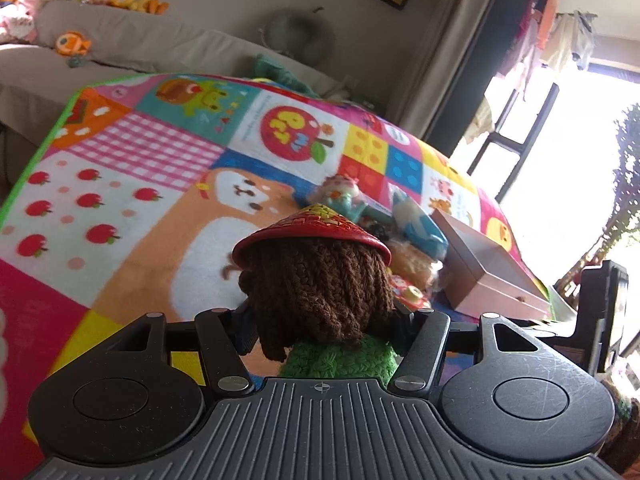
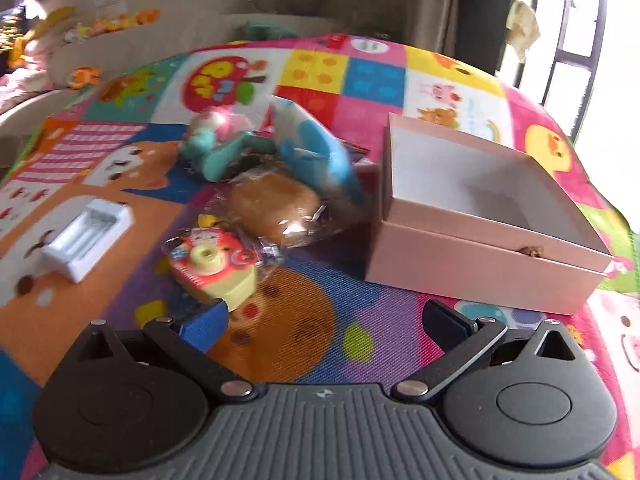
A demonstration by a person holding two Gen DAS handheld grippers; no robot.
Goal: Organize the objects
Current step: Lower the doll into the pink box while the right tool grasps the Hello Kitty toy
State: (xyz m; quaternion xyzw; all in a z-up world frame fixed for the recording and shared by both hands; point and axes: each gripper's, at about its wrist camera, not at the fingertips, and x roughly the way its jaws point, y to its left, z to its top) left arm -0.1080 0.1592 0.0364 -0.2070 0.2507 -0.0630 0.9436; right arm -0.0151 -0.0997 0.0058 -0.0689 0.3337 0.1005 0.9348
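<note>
My left gripper (image 1: 324, 322) is shut on a crocheted doll (image 1: 316, 284) with brown yarn hair, a red cone hat and a green body. The doll hides the fingertips. It hangs above the colourful play mat (image 1: 160, 168). My right gripper (image 2: 326, 320) stands open above the mat (image 2: 320, 344), with nothing between its fingers. An open pink box (image 2: 480, 208) lies just ahead to its right, and looks empty. A toy camera (image 2: 212, 268) lies by the right gripper's left finger. Behind it are a bagged brown plush (image 2: 276, 204), a blue and white plush (image 2: 316, 148) and a teal doll (image 2: 216, 140).
A white battery holder (image 2: 88, 232) lies on the mat at the left. A beige sofa (image 1: 120, 40) with soft toys stands behind the mat. A bright window (image 1: 560, 160) and hanging laundry are at the right. The pink box (image 1: 488, 276) sits right of the held doll.
</note>
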